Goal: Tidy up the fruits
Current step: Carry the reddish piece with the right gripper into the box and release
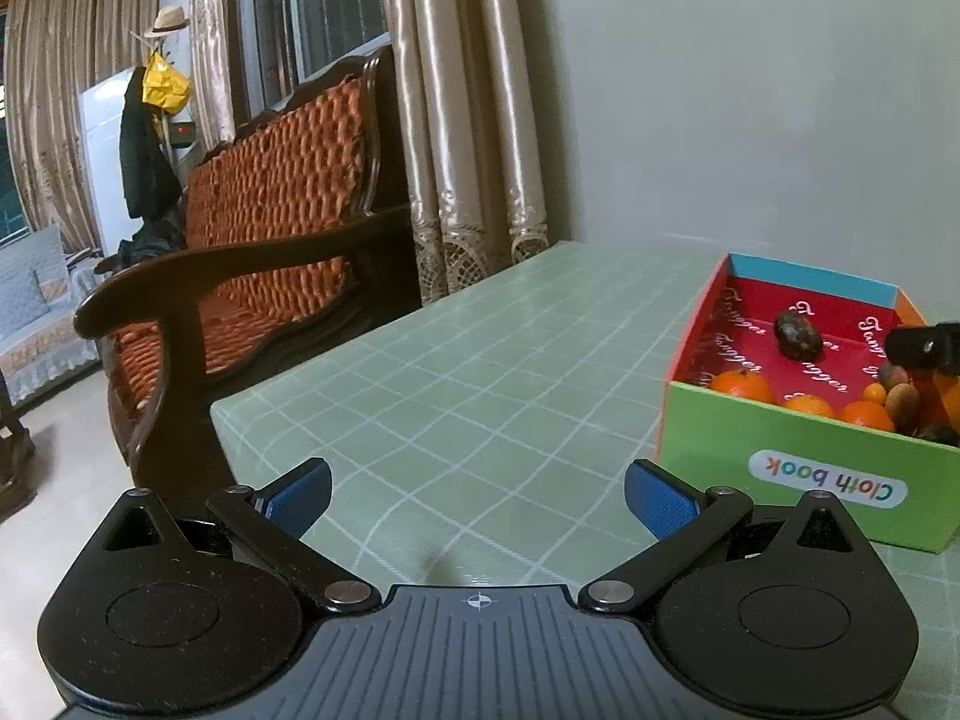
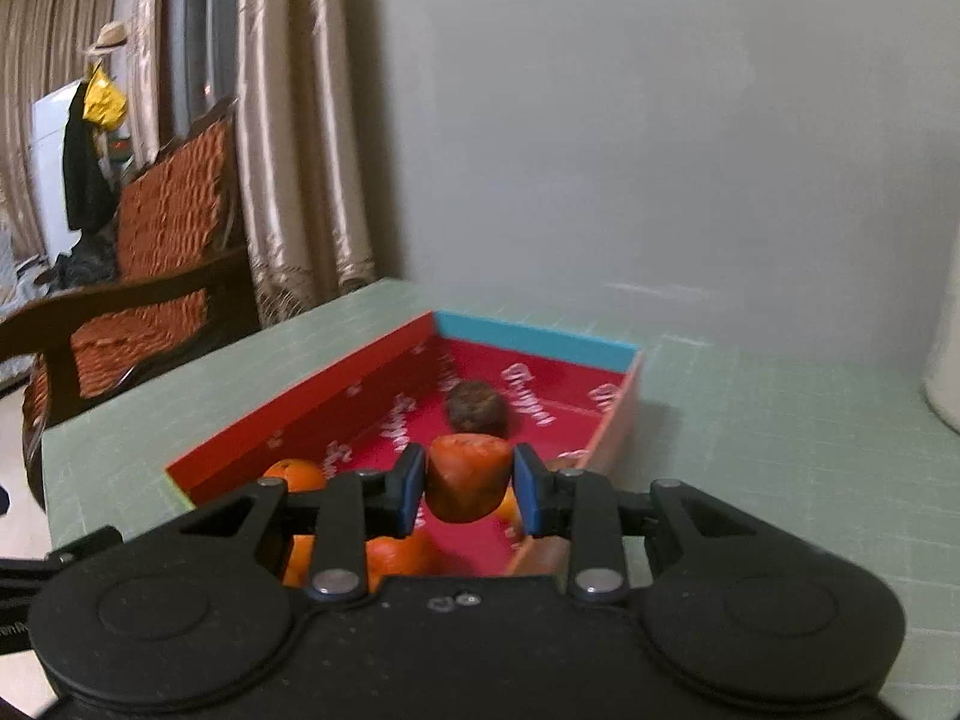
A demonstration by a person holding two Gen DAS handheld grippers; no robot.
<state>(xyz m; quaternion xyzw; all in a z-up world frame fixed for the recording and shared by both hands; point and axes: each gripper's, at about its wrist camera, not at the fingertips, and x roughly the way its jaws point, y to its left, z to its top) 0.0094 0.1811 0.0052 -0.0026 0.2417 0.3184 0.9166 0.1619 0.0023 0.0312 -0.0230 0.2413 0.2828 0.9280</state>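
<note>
Fruit, an orange-red piece (image 2: 467,477), sits clamped between the pads of the right gripper (image 2: 465,489) above the red-lined box (image 2: 300,405), likely held clear for sorting from the oranges (image 2: 294,474) below, while the left gripper (image 1: 477,495) idles spread wide over the table (image 1: 456,360), empty.

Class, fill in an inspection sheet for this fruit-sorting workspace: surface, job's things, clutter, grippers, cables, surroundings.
Surface: green checked tablecloth covering the table.
Job's things: open cardboard box labelled "Cloth book", red inside; oranges near its front wall, a dark fruit farther back.
Clutter: a pale object at the table's right edge, unidentifiable.
Grippers: left gripper open, empty, above the cloth; right gripper shut on an orange-red fruit over the box.
Cables: nothing seen.
Surroundings: wooden bench with an orange cushion, curtains, grey wall.
</note>
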